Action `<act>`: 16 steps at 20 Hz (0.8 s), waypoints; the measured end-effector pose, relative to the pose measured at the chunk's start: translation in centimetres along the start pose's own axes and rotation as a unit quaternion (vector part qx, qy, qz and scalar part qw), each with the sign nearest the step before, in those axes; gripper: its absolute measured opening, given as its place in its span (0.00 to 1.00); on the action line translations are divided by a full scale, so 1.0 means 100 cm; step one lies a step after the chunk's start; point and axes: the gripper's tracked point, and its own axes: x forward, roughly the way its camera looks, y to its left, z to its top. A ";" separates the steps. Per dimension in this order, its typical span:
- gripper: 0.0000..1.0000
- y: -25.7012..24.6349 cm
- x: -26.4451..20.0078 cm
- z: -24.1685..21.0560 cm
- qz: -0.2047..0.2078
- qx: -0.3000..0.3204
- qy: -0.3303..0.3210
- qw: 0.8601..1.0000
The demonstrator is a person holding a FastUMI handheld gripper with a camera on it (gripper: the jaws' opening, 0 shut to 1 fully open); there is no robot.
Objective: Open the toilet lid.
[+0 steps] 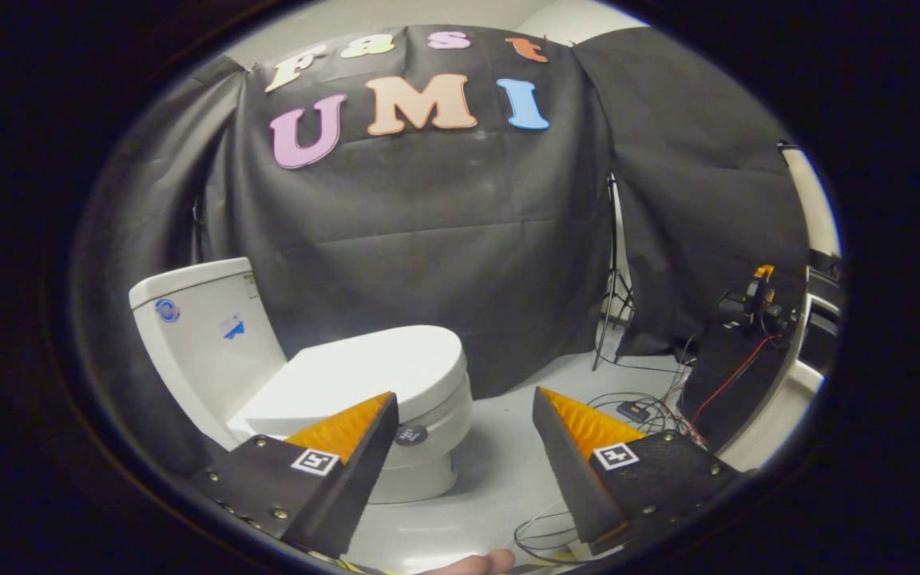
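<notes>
The gripper (464, 399) stands wide open, its two fingers well apart and holding nothing. Just beneath them a fingertip (482, 562) of the person's hand peeks in. Ahead of the left finger, partly hidden by it, sits the white toilet (428, 463) with its toilet lid (372, 371) down flat, the tank (204, 335) behind. Between and beyond the fingers lies pale glossy floor (500, 471); cables (644, 403) trail past the right finger, with a light-stand (613, 271) against the black cloth wall (444, 239).

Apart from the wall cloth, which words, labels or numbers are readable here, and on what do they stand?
Stickers on the toilet tank: too small to read.
Round dark tag on the toilet bowl: blurred.
Square markers on the gripper, open short of the closed toilet lid: patterns, no words.
</notes>
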 end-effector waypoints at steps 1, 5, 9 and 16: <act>1.00 0.001 0.004 0.000 -0.001 -0.001 -0.001 1.000; 1.00 0.010 0.021 -0.009 0.003 0.011 0.006 1.000; 1.00 0.019 0.035 -0.009 0.013 0.007 0.007 1.000; 1.00 0.034 0.063 -0.028 0.023 0.052 0.020 0.998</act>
